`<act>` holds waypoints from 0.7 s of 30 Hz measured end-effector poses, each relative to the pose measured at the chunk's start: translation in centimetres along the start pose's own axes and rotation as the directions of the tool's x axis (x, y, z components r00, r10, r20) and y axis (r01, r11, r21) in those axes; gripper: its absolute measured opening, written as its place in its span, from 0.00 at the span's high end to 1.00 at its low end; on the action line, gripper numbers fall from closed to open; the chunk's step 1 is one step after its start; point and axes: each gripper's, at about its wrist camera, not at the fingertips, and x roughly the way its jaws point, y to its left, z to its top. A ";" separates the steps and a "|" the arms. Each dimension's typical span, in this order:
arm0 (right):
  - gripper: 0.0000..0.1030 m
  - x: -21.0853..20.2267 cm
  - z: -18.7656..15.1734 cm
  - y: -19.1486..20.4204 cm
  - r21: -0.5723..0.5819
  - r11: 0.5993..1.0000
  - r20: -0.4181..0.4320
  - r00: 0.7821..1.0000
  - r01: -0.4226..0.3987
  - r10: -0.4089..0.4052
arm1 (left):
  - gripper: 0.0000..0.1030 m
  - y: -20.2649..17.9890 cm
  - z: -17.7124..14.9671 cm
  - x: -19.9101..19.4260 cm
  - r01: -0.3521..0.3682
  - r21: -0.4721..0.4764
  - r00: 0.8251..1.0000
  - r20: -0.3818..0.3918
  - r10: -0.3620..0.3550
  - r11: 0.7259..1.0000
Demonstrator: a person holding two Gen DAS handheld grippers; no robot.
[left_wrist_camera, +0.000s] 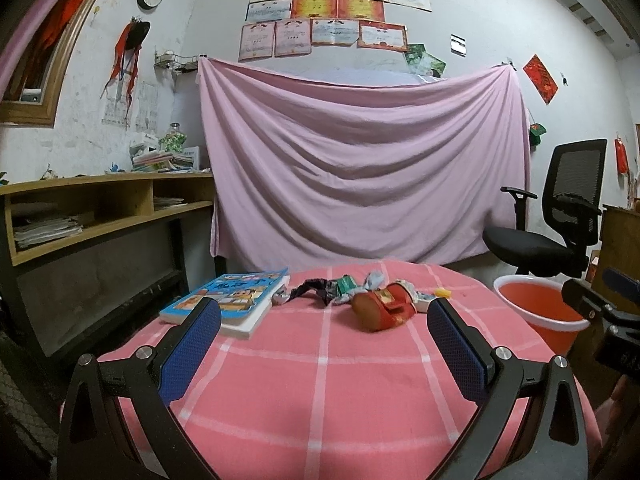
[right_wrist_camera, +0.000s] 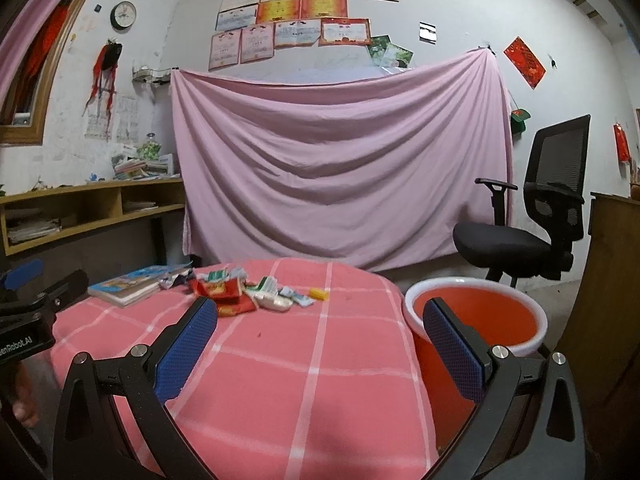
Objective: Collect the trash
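A heap of trash lies at the far side of the pink checked table [left_wrist_camera: 320,380]: a crumpled red packet [left_wrist_camera: 386,306], a dark wrapper [left_wrist_camera: 310,290], green-white wrappers [left_wrist_camera: 346,285] and a small yellow piece [left_wrist_camera: 443,292]. My left gripper [left_wrist_camera: 323,316] is open, well short of the heap, nothing between its fingers. In the right wrist view the red packet [right_wrist_camera: 222,294], white-green wrappers [right_wrist_camera: 272,294] and yellow piece [right_wrist_camera: 318,293] lie ahead to the left. My right gripper [right_wrist_camera: 318,320] is open and empty, over the table's right edge [right_wrist_camera: 400,304], beside the orange bucket [right_wrist_camera: 480,320].
A blue picture book [left_wrist_camera: 228,298] lies left of the trash, book [right_wrist_camera: 128,282] in the right view too. The orange bucket [left_wrist_camera: 540,308] stands off the table's right side. A black office chair [left_wrist_camera: 556,216], a wooden shelf [left_wrist_camera: 100,208] and a hanging pink sheet [left_wrist_camera: 360,160] stand behind.
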 end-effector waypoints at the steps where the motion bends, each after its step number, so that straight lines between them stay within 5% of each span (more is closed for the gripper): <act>1: 0.00 0.6 0.3 -0.1 -0.003 1.000 0.004 1.000 -0.002 0.002 | 0.02 0.0 0.1 0.3 0.000 -0.002 1.000 0.000 0.000 1.000; 12: 0.00 7.4 2.9 -0.7 -0.066 0.997 0.041 0.999 -0.029 0.032 | 0.02 -0.5 2.2 8.4 0.042 0.023 0.999 -0.024 -0.041 0.999; 21: 0.00 13.2 3.2 -1.5 -0.053 0.992 -0.077 0.991 -0.118 0.113 | 0.02 -1.1 2.0 14.3 0.082 0.001 0.982 -0.171 -0.080 0.997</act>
